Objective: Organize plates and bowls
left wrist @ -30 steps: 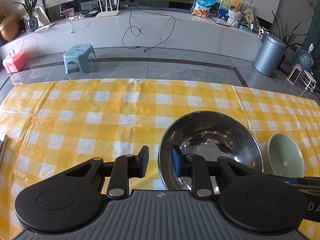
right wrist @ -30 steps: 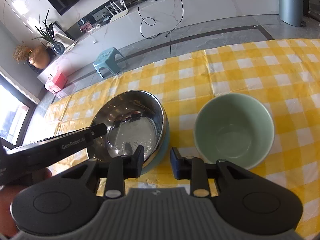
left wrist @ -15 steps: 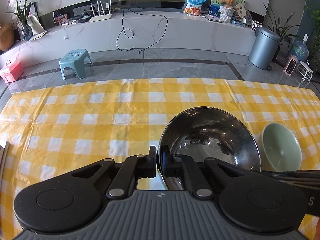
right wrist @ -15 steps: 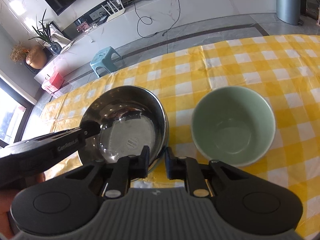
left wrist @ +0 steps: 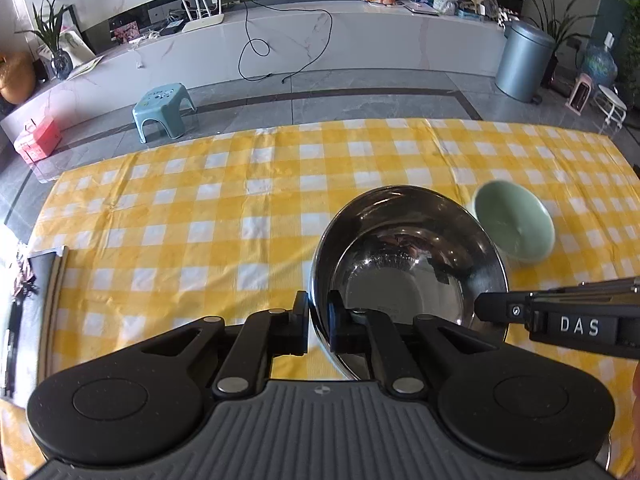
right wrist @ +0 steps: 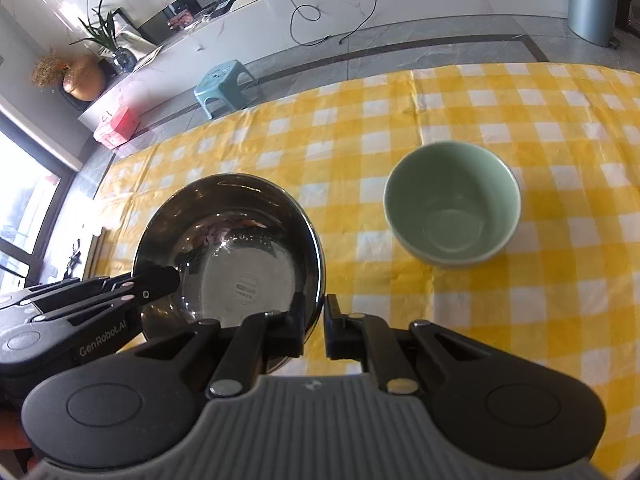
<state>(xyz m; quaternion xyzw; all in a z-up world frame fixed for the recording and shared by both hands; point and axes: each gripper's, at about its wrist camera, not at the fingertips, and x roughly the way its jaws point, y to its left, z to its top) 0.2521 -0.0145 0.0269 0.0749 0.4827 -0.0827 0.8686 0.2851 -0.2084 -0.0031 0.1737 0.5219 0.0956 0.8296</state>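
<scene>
A steel bowl (left wrist: 408, 264) is held above the yellow checked tablecloth (left wrist: 200, 220). My left gripper (left wrist: 318, 320) is shut on its near-left rim. My right gripper (right wrist: 316, 320) is shut on its right rim; it also shows in the left wrist view (left wrist: 486, 310) at the bowl's right side. The steel bowl (right wrist: 232, 256) fills the left of the right wrist view, where the left gripper (right wrist: 168, 280) pinches its left rim. A pale green bowl (right wrist: 452, 204) stands upright and empty on the cloth, to the right of the steel bowl; it also shows in the left wrist view (left wrist: 516, 224).
The table's far edge (left wrist: 320, 128) drops to a grey tiled floor with a blue stool (left wrist: 164, 114) and a bin (left wrist: 524, 64). A dark flat object (left wrist: 40, 280) lies at the table's left edge.
Both grippers closed onto the steel bowl's rim and lifted it. The teal dish under it one second ago is out of view. The green bowl has not moved.
</scene>
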